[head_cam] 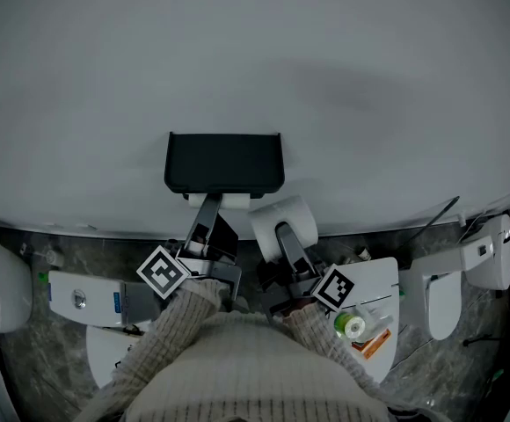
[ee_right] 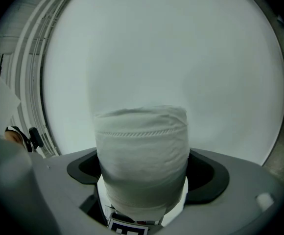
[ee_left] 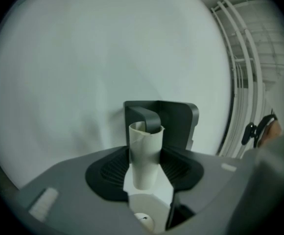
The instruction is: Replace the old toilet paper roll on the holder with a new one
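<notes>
Pale wall (ee_left: 83, 58) carries the dark holder (ee_left: 181, 124); left gripper (ee_left: 144, 173) clamps the empty tube (ee_left: 145, 148) (likely light, crushable) on its arm, while right gripper (ee_right: 142, 190) squeezes the soft new roll (ee_right: 141, 146) by its sides.

**Toilet room, several fixtures along one wall**

Plain pale wall (head_cam: 255, 60) with a black paper holder (head_cam: 224, 163) mounted low on it. Dark marbled floor (head_cam: 26, 359) at the wall's foot. White toilets in a row there: one bowl (head_cam: 0, 284) far left, a cistern (head_cam: 83, 299) with a round flush button beside it, two more toilets (head_cam: 444, 297) at right. White rail pipes (ee_left: 242, 82) run up a side wall
</notes>
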Demonstrator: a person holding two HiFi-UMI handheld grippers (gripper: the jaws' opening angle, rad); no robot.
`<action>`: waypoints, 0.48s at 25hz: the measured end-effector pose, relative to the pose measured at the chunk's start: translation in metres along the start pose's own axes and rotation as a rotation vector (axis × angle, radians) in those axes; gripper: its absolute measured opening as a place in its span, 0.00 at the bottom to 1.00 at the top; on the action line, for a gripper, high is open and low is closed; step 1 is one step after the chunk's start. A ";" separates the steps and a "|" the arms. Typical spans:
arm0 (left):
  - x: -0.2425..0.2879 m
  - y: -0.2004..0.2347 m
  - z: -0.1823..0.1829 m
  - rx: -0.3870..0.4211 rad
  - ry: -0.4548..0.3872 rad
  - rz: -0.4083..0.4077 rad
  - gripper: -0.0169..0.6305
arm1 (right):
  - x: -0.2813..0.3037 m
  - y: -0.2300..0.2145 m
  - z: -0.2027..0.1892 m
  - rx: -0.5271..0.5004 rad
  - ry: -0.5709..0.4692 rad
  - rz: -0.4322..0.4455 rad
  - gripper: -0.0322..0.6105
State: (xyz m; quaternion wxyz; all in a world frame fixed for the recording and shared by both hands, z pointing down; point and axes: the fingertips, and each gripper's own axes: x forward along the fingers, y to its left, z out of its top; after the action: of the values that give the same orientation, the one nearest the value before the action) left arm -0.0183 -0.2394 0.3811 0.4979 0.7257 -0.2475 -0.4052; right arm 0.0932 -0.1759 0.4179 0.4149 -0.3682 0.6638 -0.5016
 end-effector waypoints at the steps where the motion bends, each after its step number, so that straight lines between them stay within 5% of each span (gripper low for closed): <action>1: 0.000 -0.001 0.000 0.002 0.001 -0.002 0.31 | 0.000 0.000 0.000 0.000 -0.003 0.001 0.82; 12: 0.001 -0.001 0.001 0.012 0.001 0.005 0.29 | -0.005 0.001 0.007 0.000 -0.033 0.003 0.82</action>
State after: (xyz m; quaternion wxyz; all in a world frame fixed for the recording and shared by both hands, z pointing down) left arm -0.0188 -0.2400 0.3795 0.4948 0.7283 -0.2514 -0.4020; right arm 0.1013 -0.1736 0.4171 0.4265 -0.3756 0.6573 -0.4950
